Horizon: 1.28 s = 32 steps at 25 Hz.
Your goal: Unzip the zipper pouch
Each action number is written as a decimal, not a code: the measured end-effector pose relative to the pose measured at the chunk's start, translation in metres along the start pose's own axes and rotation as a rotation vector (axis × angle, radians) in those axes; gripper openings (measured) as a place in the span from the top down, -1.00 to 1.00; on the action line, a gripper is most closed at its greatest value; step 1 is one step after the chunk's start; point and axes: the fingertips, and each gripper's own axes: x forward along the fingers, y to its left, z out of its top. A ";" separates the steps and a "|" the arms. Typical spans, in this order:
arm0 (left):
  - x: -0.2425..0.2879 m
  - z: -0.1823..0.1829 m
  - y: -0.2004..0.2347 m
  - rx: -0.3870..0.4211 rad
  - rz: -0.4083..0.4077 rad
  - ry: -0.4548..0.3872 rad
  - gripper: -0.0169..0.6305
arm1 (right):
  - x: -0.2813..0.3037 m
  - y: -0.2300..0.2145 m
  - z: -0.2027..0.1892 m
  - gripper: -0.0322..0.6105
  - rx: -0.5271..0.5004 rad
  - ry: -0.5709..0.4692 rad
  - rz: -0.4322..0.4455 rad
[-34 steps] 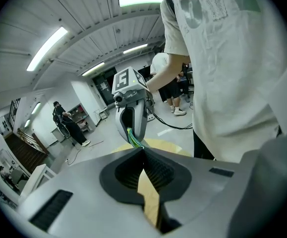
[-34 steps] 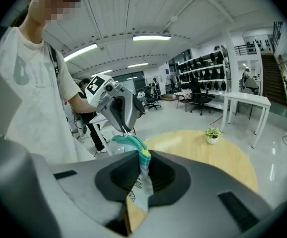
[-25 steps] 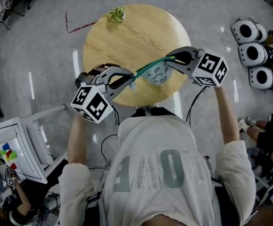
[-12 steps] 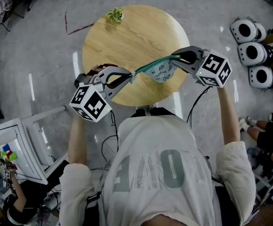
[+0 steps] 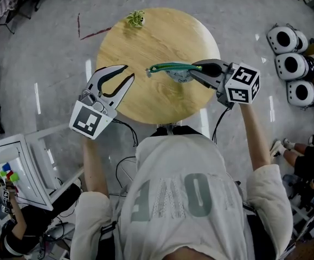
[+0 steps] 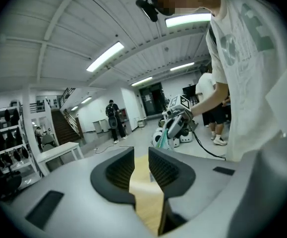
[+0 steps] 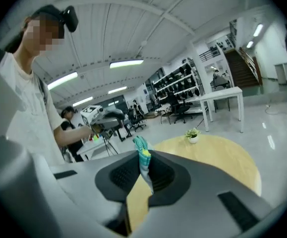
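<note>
The zipper pouch point(image 5: 179, 73), pale with a teal zipper, hangs over the round wooden table point(image 5: 162, 37). My right gripper point(image 5: 196, 67) is shut on its right end. In the right gripper view the teal edge of the pouch point(image 7: 143, 155) stands pinched between the jaws. My left gripper point(image 5: 128, 71) is off to the left of the pouch, apart from it. Its jaws are opening, and only the tabletop shows between them point(image 6: 141, 158). The left gripper view shows the right gripper point(image 6: 176, 124) across the table with the pouch point(image 6: 158, 141) hanging from it.
A small potted plant point(image 5: 135, 17) stands at the table's far edge. Three white round devices point(image 5: 290, 61) lie on the floor at the right. A white table point(image 5: 24, 169) with small coloured things is at the lower left. A person's legs point(image 5: 303, 153) show at the right edge.
My left gripper has let go of the pouch's left end and pulled away to the left, jaws parted. The pouch, stretched between both grippers before, now hangs from the right gripper alone.
</note>
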 end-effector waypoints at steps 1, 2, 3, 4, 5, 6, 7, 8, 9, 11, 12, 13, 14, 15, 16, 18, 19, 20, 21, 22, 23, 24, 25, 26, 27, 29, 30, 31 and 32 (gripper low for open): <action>-0.002 -0.001 0.003 -0.017 0.021 -0.005 0.74 | 0.004 -0.001 0.002 0.73 0.061 -0.051 0.013; -0.004 -0.001 0.003 -0.032 0.038 -0.011 0.74 | 0.009 -0.002 0.005 0.73 0.134 -0.105 0.026; -0.004 -0.001 0.002 -0.052 0.052 -0.020 0.74 | 0.014 -0.004 0.006 0.73 0.218 -0.160 0.040; -0.003 0.000 0.000 -0.079 0.063 -0.031 0.74 | 0.018 -0.008 0.007 0.73 0.311 -0.214 0.054; -0.002 0.001 -0.002 -0.110 0.073 -0.045 0.74 | 0.022 -0.012 0.005 0.73 0.412 -0.265 0.065; 0.000 0.002 -0.006 -0.138 0.081 -0.057 0.74 | 0.026 -0.016 0.001 0.73 0.517 -0.311 0.071; 0.001 0.001 -0.008 -0.160 0.088 -0.066 0.74 | 0.031 -0.021 -0.004 0.73 0.618 -0.349 0.071; 0.002 -0.001 -0.010 -0.177 0.094 -0.069 0.74 | 0.039 -0.026 -0.012 0.73 0.711 -0.376 0.062; 0.001 -0.005 -0.011 -0.191 0.100 -0.066 0.74 | 0.048 -0.032 -0.023 0.73 0.789 -0.389 0.042; -0.001 -0.013 -0.011 -0.218 0.117 -0.056 0.74 | 0.064 -0.044 -0.048 0.73 0.891 -0.392 -0.014; -0.002 -0.017 -0.010 -0.230 0.127 -0.051 0.74 | 0.069 -0.050 -0.063 0.73 0.929 -0.383 -0.058; -0.004 -0.020 -0.009 -0.239 0.136 -0.044 0.74 | 0.071 -0.055 -0.076 0.73 0.956 -0.371 -0.109; -0.006 -0.022 -0.008 -0.245 0.144 -0.034 0.74 | 0.072 -0.060 -0.086 0.73 0.965 -0.358 -0.158; -0.008 -0.025 -0.007 -0.251 0.153 -0.024 0.74 | 0.071 -0.065 -0.094 0.73 0.958 -0.344 -0.205; -0.010 -0.027 -0.007 -0.256 0.160 -0.018 0.74 | 0.069 -0.069 -0.101 0.73 0.942 -0.326 -0.249; -0.013 -0.030 -0.006 -0.268 0.173 -0.014 0.74 | 0.065 -0.076 -0.113 0.73 0.892 -0.276 -0.328; -0.014 -0.031 -0.006 -0.274 0.179 -0.015 0.74 | 0.063 -0.079 -0.120 0.73 0.861 -0.244 -0.364; -0.014 -0.032 -0.006 -0.280 0.184 -0.018 0.74 | 0.062 -0.081 -0.126 0.73 0.828 -0.209 -0.398; -0.015 -0.033 -0.007 -0.285 0.187 -0.020 0.74 | 0.061 -0.083 -0.132 0.73 0.795 -0.174 -0.429; -0.014 -0.033 -0.008 -0.290 0.190 -0.022 0.74 | 0.059 -0.085 -0.138 0.73 0.763 -0.141 -0.458; -0.014 -0.033 -0.009 -0.294 0.192 -0.024 0.74 | 0.058 -0.087 -0.144 0.73 0.735 -0.110 -0.485; -0.013 -0.034 -0.010 -0.296 0.193 -0.025 0.74 | 0.057 -0.089 -0.150 0.73 0.713 -0.082 -0.509; -0.012 -0.034 -0.010 -0.298 0.196 -0.026 0.74 | 0.056 -0.090 -0.155 0.73 0.697 -0.058 -0.532; -0.012 -0.034 -0.011 -0.300 0.200 -0.028 0.74 | 0.055 -0.091 -0.160 0.73 0.686 -0.038 -0.551; -0.011 -0.034 -0.011 -0.303 0.205 -0.031 0.74 | 0.054 -0.092 -0.164 0.72 0.680 -0.022 -0.568; -0.011 -0.033 -0.012 -0.306 0.209 -0.034 0.74 | 0.051 -0.092 -0.172 0.61 0.677 0.005 -0.593; -0.011 -0.032 -0.013 -0.305 0.208 -0.035 0.74 | 0.051 -0.092 -0.175 0.50 0.677 0.015 -0.602; -0.011 -0.032 -0.013 -0.304 0.206 -0.036 0.74 | 0.049 -0.091 -0.177 0.38 0.675 0.024 -0.611; -0.011 -0.031 -0.014 -0.303 0.205 -0.037 0.74 | 0.048 -0.091 -0.179 0.24 0.669 0.030 -0.621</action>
